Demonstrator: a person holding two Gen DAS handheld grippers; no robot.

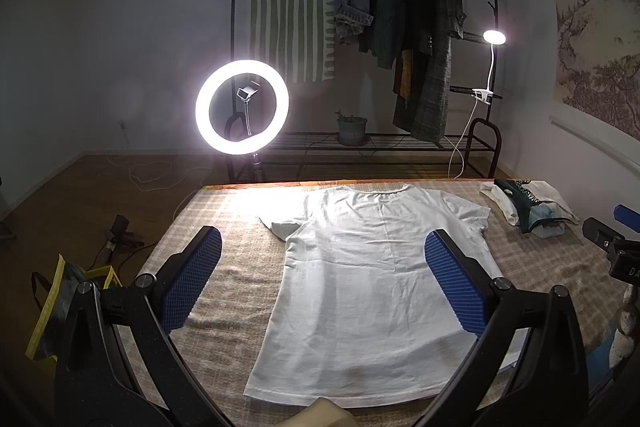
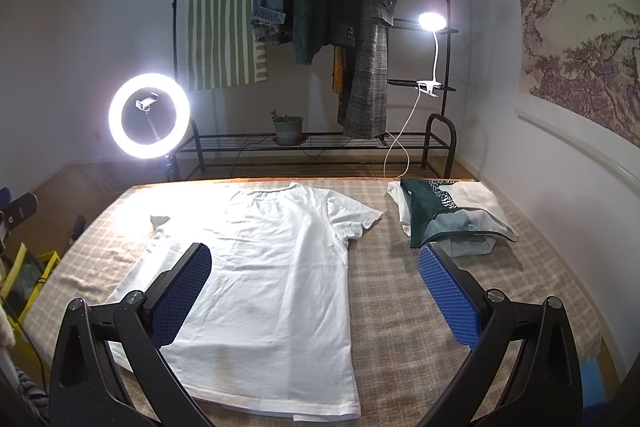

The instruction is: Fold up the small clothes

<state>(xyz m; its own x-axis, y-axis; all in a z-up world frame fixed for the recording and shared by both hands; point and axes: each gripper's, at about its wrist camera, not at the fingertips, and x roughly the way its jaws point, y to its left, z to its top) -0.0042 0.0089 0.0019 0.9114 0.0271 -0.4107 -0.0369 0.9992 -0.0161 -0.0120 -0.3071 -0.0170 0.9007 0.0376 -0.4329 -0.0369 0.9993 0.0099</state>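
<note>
A white T-shirt (image 1: 360,283) lies flat on the checked table cover, collar at the far edge and hem toward me; it also shows in the right wrist view (image 2: 272,287). Its left sleeve is crumpled with a folded-over tip (image 2: 160,221). My left gripper (image 1: 322,283) is open and empty, held above the shirt's lower half. My right gripper (image 2: 314,293) is open and empty, above the shirt's right side. The right gripper's body shows at the right edge of the left wrist view (image 1: 616,247).
A pile of folded clothes (image 2: 448,215) with a green and white top sits at the table's far right corner. A ring light (image 1: 242,107) and a clothes rack (image 1: 400,27) stand behind the table. A yellow-edged bag (image 1: 60,307) is on the floor, left.
</note>
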